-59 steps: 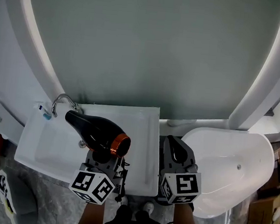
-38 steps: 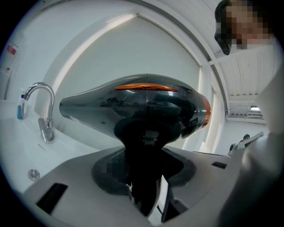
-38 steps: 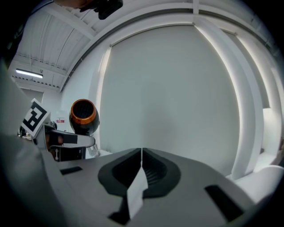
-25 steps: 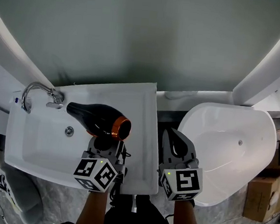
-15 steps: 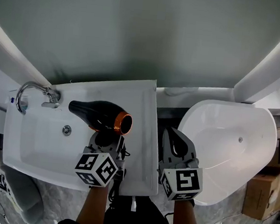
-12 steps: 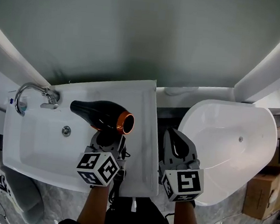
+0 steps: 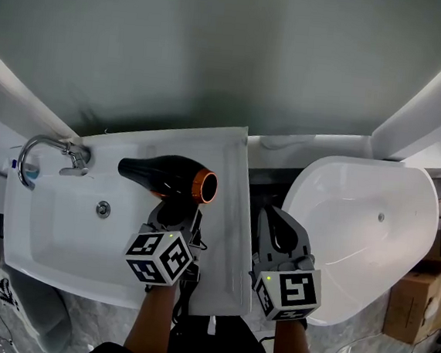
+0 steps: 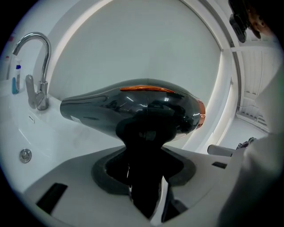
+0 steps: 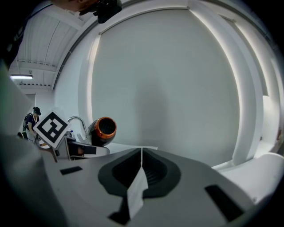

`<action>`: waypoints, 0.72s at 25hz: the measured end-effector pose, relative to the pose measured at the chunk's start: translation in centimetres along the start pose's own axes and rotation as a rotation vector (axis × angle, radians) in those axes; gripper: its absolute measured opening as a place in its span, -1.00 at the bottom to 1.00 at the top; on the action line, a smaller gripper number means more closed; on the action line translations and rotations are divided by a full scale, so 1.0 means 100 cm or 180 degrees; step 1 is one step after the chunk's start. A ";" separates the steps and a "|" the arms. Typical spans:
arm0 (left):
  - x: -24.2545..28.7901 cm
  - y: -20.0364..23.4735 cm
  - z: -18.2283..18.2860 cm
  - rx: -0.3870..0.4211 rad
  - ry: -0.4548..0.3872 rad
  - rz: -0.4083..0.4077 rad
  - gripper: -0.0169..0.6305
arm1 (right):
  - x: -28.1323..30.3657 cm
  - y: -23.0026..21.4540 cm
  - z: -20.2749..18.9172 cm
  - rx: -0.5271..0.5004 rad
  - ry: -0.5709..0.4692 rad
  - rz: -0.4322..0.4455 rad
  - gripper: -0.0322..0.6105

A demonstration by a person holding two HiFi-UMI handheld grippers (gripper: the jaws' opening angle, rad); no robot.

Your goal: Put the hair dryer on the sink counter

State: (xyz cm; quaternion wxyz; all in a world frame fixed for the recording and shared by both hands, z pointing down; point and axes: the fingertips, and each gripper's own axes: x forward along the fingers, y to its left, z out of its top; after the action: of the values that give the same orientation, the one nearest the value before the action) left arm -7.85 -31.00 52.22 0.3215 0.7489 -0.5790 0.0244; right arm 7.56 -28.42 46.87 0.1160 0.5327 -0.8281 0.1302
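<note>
Evidently left gripper [image 7: 174,215] clamped handle of glossy black hair dryer with copper ring [image 7: 166,180], holding it level over white ceramic sink counter [image 7: 226,234], ready for set-down; right gripper [image 7: 279,230] closed, empty.

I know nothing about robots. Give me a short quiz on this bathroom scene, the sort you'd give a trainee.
1. True or false: the left tongs grip the hair dryer by its handle.
2. Relative to the faucet, the dryer's orange-ringed end faces: A) toward it; B) away from it; C) straight down.
3. Fill in: the right tongs are shut and hold ____.

Key: 1 true; 2 B; 3 nothing.
</note>
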 end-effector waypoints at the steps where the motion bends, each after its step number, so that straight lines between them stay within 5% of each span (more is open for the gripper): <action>1: 0.003 0.002 -0.002 -0.0001 0.0026 0.0009 -0.39 | 0.001 0.000 -0.002 0.0005 0.0006 -0.0001 -0.83; 18: 0.049 0.027 -0.034 -0.0062 0.0476 0.0149 -0.38 | 0.026 -0.001 -0.025 0.0085 0.0166 0.0005 -0.83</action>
State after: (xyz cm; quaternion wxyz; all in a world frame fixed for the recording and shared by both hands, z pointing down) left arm -7.43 -33.76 58.14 0.3704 0.7281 -0.5709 0.0821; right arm 6.76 -29.86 50.08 0.1303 0.5300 -0.8234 0.1552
